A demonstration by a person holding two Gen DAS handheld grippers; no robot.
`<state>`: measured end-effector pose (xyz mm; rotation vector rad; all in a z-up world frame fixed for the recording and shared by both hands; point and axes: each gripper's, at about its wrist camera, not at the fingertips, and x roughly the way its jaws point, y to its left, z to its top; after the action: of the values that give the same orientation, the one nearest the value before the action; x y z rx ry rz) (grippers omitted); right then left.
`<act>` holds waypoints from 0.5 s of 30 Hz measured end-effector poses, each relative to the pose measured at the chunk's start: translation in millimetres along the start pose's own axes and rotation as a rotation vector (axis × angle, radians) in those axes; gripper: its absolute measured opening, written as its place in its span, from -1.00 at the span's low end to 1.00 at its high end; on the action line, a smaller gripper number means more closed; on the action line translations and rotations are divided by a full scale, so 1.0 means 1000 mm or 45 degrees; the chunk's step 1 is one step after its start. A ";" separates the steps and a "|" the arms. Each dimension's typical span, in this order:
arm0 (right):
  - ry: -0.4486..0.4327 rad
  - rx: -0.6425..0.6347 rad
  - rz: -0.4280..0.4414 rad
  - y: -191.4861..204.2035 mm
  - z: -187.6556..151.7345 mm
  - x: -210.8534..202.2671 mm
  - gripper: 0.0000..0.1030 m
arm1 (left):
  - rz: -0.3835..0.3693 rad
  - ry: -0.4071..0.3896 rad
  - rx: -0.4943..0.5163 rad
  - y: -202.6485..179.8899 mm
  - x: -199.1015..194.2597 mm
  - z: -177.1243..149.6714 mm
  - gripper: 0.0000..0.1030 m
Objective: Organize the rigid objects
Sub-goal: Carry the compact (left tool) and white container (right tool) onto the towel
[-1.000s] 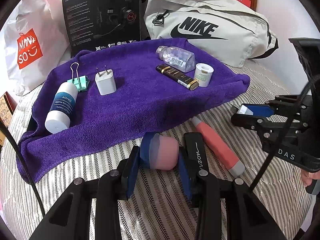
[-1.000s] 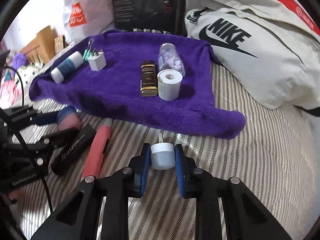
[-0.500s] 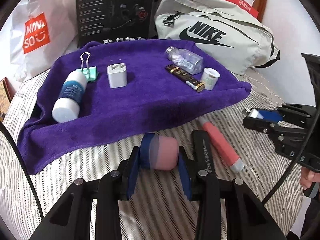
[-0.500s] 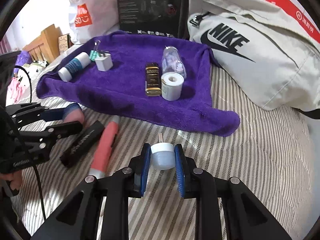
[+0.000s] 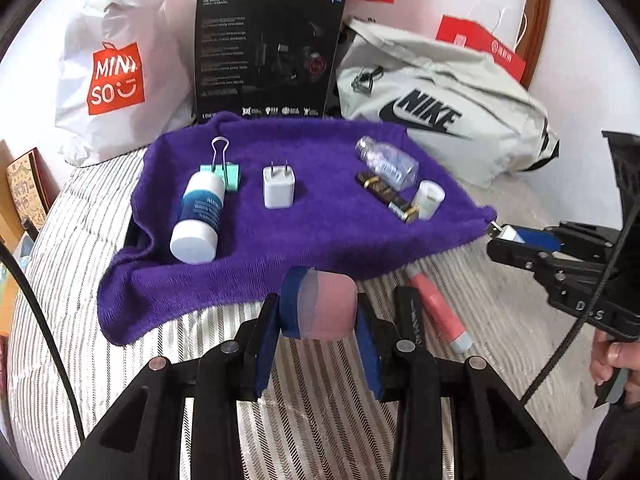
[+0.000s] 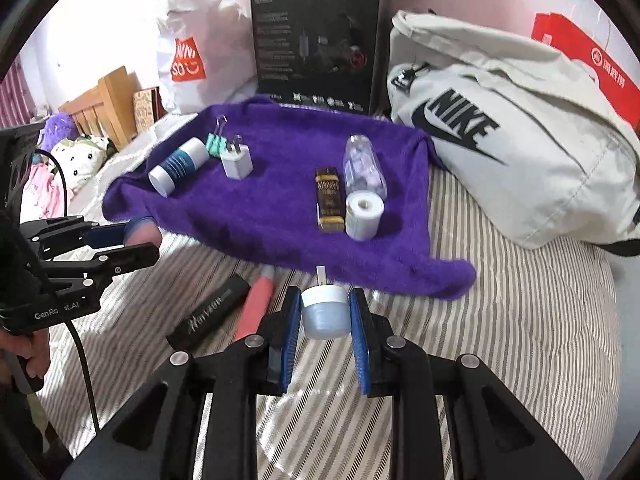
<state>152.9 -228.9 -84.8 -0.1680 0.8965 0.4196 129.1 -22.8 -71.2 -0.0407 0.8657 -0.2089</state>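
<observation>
My left gripper (image 5: 318,316) is shut on a pink cylinder with a blue end (image 5: 320,304), held above the striped bed near the front edge of the purple towel (image 5: 320,236). My right gripper (image 6: 325,316) is shut on a small blue-and-white charger plug (image 6: 325,314), held before the towel's right corner. On the towel lie a white and blue bottle (image 5: 198,216), a green binder clip (image 5: 224,168), a white charger (image 5: 278,186), a dark gold-banded tube (image 5: 390,198), a clear bottle (image 5: 386,162) and a white tape roll (image 5: 429,198).
A pink pen (image 5: 438,312) and a black case (image 6: 212,312) lie on the striped bed between the grippers. A Nike bag (image 5: 436,108), a black box (image 5: 266,48) and a Miniso bag (image 5: 114,76) stand behind the towel.
Both grippers have lifted and pulled back a little with their objects still held; the towel and its objects look farther away. Nothing on the towel moved.
</observation>
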 end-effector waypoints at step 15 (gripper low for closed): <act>-0.038 -0.036 0.078 0.002 0.049 0.032 -0.53 | 0.030 -0.022 -0.088 0.026 0.010 0.034 -0.32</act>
<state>205.3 -202.3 -79.7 -0.1598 0.8683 0.4910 165.5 -1.2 -60.2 -0.0964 0.8559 -0.1561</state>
